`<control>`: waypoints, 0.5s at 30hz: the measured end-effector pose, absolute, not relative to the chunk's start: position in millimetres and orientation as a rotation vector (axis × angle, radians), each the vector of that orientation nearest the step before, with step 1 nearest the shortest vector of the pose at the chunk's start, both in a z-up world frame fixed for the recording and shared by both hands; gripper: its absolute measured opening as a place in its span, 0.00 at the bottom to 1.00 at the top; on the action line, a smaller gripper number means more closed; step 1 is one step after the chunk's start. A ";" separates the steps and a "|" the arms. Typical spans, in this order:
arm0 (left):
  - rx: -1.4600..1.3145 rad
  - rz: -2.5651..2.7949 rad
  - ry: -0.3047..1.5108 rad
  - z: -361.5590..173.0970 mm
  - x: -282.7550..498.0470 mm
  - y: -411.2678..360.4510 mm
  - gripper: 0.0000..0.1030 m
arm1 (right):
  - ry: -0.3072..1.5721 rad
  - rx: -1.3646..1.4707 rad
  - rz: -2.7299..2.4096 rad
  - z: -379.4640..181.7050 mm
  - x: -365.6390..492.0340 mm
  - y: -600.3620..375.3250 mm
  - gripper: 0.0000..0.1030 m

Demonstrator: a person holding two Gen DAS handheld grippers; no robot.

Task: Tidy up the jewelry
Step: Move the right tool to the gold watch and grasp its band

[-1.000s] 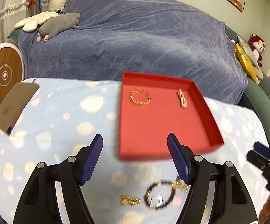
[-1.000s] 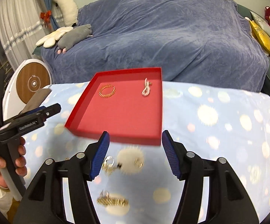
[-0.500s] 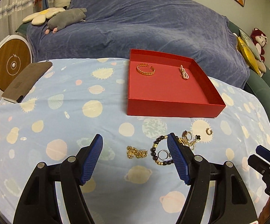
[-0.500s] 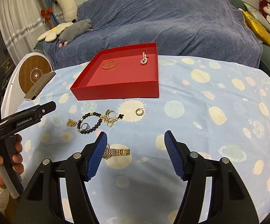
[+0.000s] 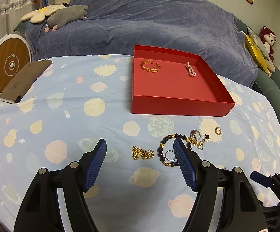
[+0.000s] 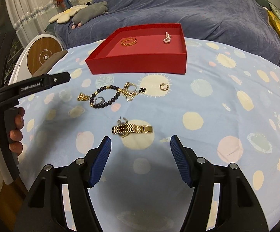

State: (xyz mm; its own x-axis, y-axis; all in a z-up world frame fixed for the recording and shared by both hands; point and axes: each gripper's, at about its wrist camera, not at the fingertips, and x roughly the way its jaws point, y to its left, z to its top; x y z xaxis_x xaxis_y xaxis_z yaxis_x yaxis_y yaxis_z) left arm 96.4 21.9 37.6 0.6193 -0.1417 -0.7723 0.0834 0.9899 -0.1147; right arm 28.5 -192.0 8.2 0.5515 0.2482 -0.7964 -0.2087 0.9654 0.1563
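Lettering we read: "GenRobot.AI", white on black
Where it stood: on the side of the left gripper (image 6: 43, 83), as we saw it from the right wrist view
Sign we made out: a small lightning-bolt mark on the round wooden disc (image 5: 9, 63), inside a ring around its white centre
Other text: we found none legible on the dark flat case (image 5: 24, 81)
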 end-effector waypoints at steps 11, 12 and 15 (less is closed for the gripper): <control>-0.098 -0.135 0.904 36.9 96.8 18.7 0.67 | 1.039 0.128 0.304 -19.4 52.3 -170.5 0.55; -0.102 -0.133 0.905 37.5 97.4 19.1 0.67 | 1.038 0.129 0.303 -20.2 53.8 -168.4 0.54; -0.122 -0.128 0.909 38.2 98.6 23.5 0.67 | 1.025 0.119 0.298 -20.8 59.9 -162.6 0.53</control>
